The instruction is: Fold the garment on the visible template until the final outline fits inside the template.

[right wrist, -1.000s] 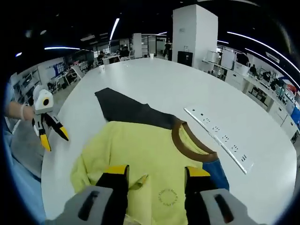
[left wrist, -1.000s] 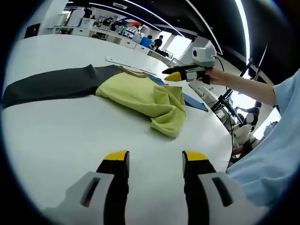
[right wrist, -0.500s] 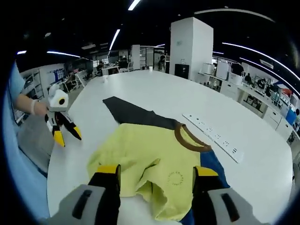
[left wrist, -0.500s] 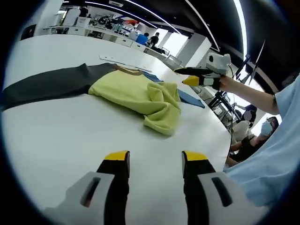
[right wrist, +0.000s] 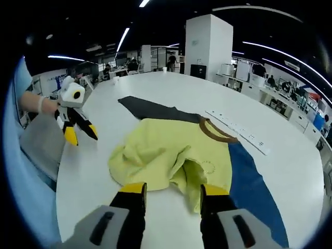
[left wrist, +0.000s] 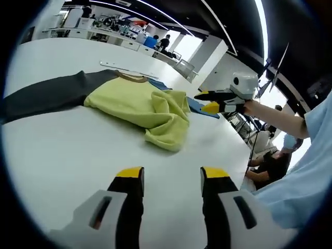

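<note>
A yellow-green shirt [left wrist: 140, 104] with a brown collar [right wrist: 218, 133] lies bunched on the white table, its near side folded over in a loose lump [right wrist: 155, 158]. Under it lie a blue sheet [right wrist: 254, 181] and a flat dark grey sheet [left wrist: 46, 93]. My left gripper [left wrist: 172, 175] is open over bare table, well short of the shirt. My right gripper [right wrist: 174, 189] is open just in front of the shirt's near edge, holding nothing. In the left gripper view, the right gripper [left wrist: 208, 101] hovers beside the shirt's lump. In the right gripper view, the left gripper [right wrist: 82, 135] hangs to the left, jaws spread.
A long white power strip [right wrist: 238, 133] lies on the table beyond the shirt's collar. The table edge [right wrist: 52, 176] runs along the left, with a person's light blue sleeve [left wrist: 311, 171] close by. Desks and people stand far behind.
My right gripper has drawn back from above the shirt to its near edge and dropped lower. The shirt's near side now lies folded in a lump. My left gripper stayed open over the table.
</note>
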A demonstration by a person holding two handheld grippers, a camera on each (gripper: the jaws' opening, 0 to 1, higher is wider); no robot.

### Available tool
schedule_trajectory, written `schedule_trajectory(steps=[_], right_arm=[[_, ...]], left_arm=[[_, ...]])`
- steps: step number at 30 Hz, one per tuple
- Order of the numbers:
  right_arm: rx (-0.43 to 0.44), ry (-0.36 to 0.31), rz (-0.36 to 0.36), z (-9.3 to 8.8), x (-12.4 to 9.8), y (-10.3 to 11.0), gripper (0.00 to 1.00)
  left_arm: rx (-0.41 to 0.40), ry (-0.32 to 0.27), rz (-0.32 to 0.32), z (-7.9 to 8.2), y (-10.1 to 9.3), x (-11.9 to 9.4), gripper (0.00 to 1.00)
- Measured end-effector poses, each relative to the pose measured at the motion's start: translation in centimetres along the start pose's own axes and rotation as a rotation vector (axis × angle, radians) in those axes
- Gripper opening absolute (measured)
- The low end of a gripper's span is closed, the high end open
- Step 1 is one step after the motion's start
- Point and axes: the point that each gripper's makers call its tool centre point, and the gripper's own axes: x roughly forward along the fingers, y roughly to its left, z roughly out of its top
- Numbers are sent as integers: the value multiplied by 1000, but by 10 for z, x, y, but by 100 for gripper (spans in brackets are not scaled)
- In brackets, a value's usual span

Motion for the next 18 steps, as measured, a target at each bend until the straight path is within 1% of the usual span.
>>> schedule_trajectory(steps=[3,7,9,10,11,13,14,15,16,18], right_arm=[[3,-9,-12,-1,-1,1,39],[-14,3,-12,-3,4,4,36],[-24,9,-13,-4,10,4,32],[-36,22,-19,-5,12,2,29],[-79,46,-33,-9,16,-2,25],[-132,57,-37,-9,23,-3,18],[-156,76,-54,-11,26,-7,13],[-177,94,-68,-14,31,-11,10],[-206,97,-76,-15,34,-13,8],[-182,99,-67,-18,42,-13,8]], left_arm=[[6,6,-9,0,-3,1,41],[14,8,-11,2,-2,-1,41],[15,8,-8,3,0,-3,41],[15,7,-6,3,0,-4,41],[15,5,-4,4,0,-5,41],[11,4,1,3,2,-7,41],[6,2,5,2,3,-8,41],[-1,-1,6,2,4,-9,41],[-10,-5,6,2,4,-10,41],[-13,-7,13,1,5,-11,41]])
